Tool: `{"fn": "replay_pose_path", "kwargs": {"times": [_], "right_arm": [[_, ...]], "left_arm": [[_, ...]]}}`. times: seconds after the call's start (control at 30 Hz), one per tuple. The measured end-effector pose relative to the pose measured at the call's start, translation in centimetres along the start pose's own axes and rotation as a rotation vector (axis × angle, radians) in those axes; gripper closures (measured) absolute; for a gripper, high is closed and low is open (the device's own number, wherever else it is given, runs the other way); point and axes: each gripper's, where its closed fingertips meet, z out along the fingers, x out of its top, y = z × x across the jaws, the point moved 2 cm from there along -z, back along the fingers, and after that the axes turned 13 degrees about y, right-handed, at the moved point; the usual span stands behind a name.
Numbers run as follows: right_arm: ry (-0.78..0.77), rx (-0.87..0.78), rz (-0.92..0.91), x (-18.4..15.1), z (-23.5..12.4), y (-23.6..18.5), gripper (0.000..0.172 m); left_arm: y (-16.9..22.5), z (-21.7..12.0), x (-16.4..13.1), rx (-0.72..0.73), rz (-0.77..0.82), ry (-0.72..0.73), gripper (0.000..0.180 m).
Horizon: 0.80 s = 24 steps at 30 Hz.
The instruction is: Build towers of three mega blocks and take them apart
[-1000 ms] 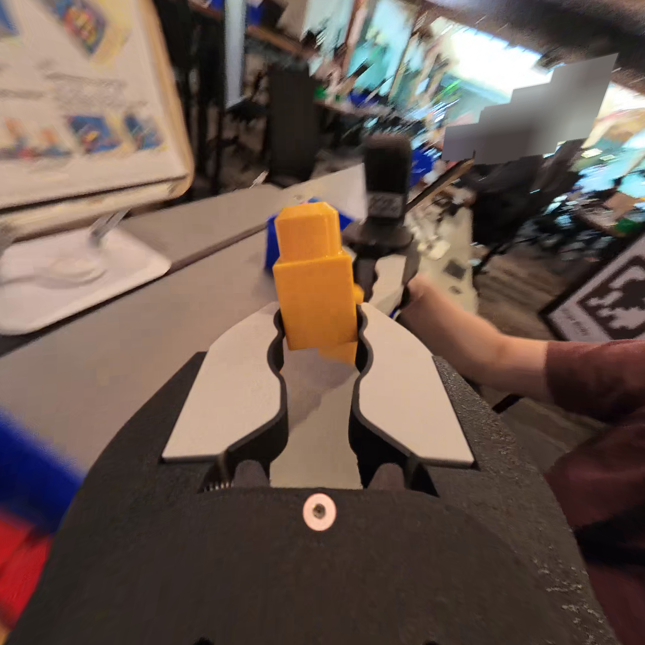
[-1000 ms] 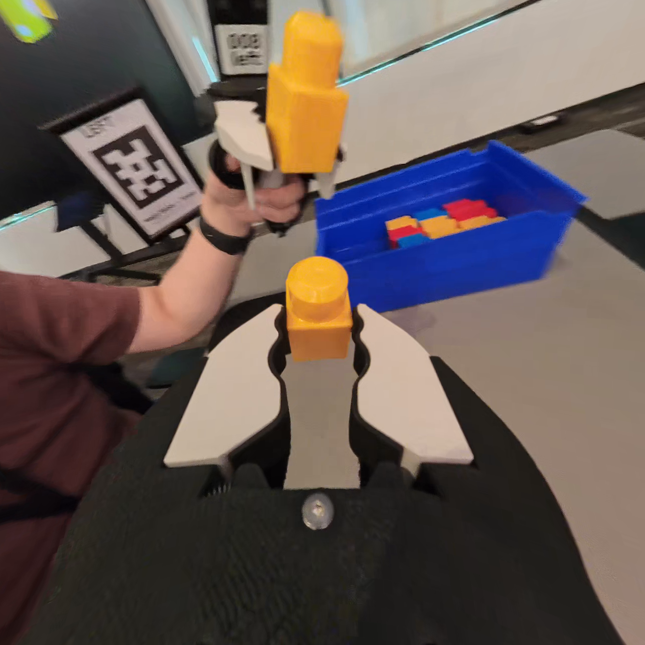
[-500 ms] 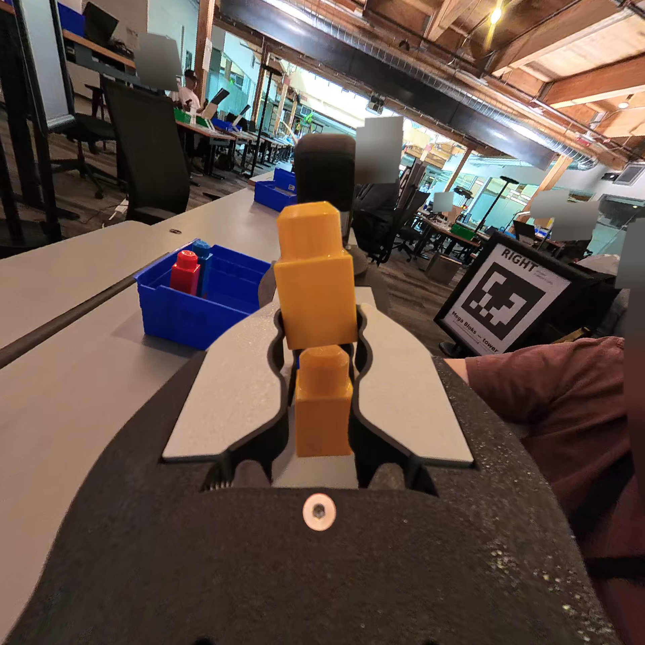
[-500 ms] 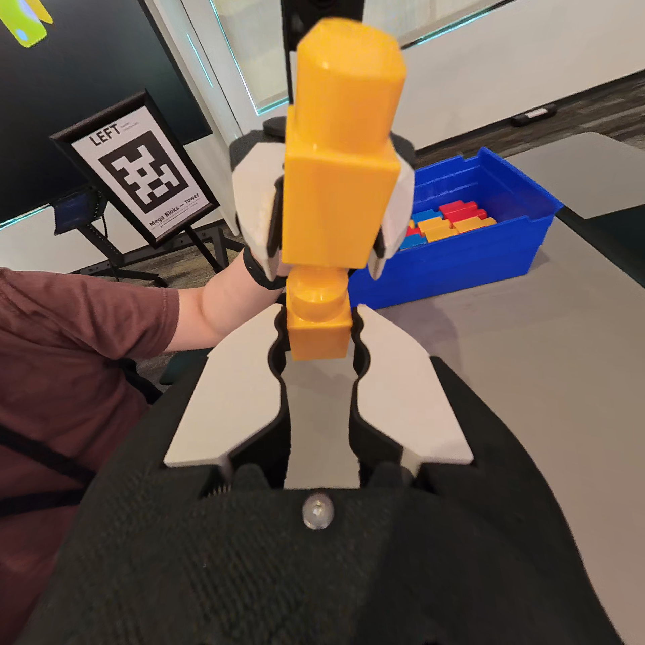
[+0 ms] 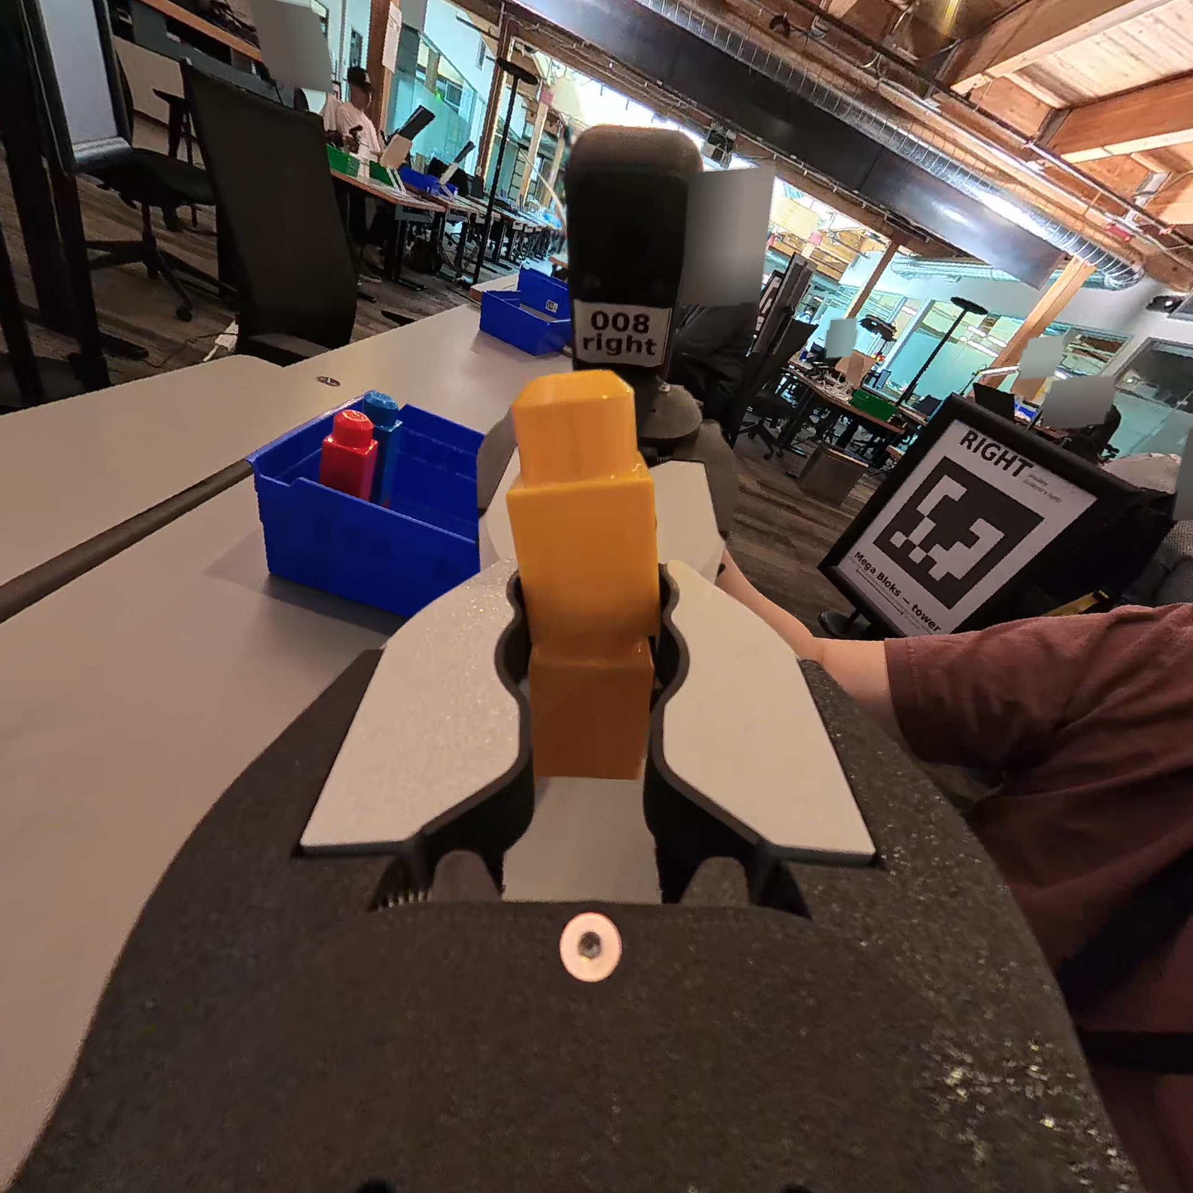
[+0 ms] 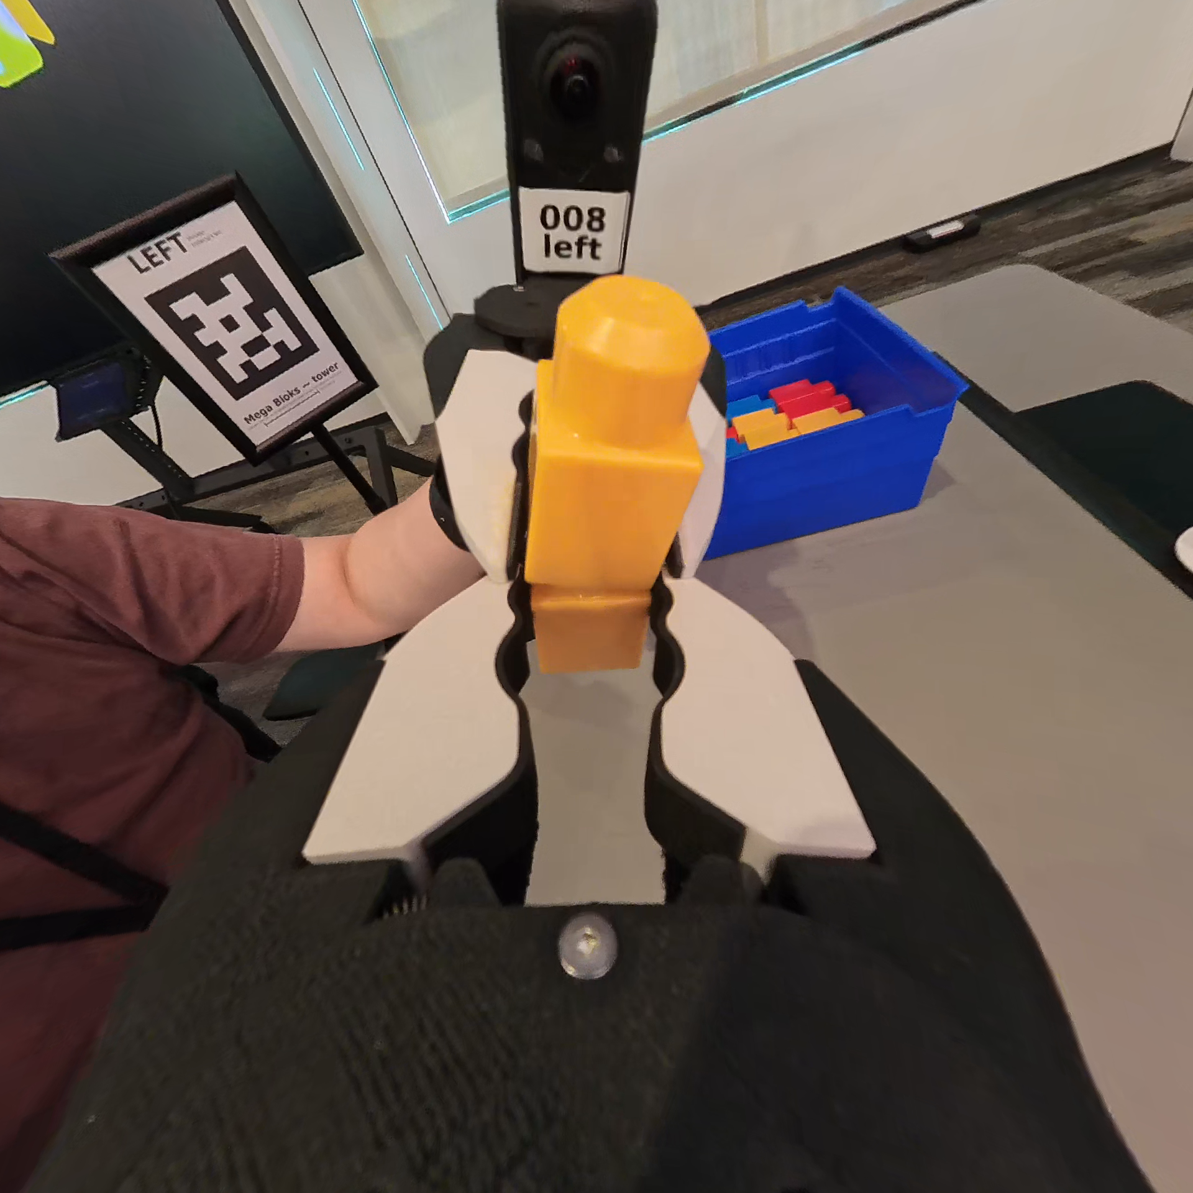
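Grey table point(image 5: 129, 678) bears a blue bin point(image 5: 361, 555) (blocks inside).

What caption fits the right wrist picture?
Two grippers, right and left, join two yellow blocks near a blue bin.

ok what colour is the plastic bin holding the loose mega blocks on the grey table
Blue. The plastic bin shows best in the right wrist view, with red, yellow and blue blocks inside.
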Motion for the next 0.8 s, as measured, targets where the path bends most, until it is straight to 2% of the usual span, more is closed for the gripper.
{"fn": "replay_pose_path", "kwargs": {"times": [0.27,0.4,0.6,0.67,0.8], "right_arm": [[-0.011,0.020,-0.018,-0.3,0.2,-0.2,0.135],[-0.046,0.008,-0.048,-0.7,0.3,-0.2,0.135],[-0.100,-0.021,-0.077,-1.6,0.7,0.1,0.135],[-0.107,-0.024,-0.082,-1.7,0.7,0.1,0.135],[-0.109,-0.035,-0.090,-1.6,0.6,0.3,0.135]], "left_arm": [[0.4,-0.3,0.0,-0.016,0.006,-0.010,0.142],[1.1,-0.4,0.6,-0.039,0.003,0.018,0.133],[0.3,-0.7,0.1,0.032,0.031,-0.040,0.131],[0.3,-0.7,-0.1,0.026,0.038,-0.046,0.143],[0.1,-0.8,-0.1,0.043,0.056,-0.049,0.144]]}}
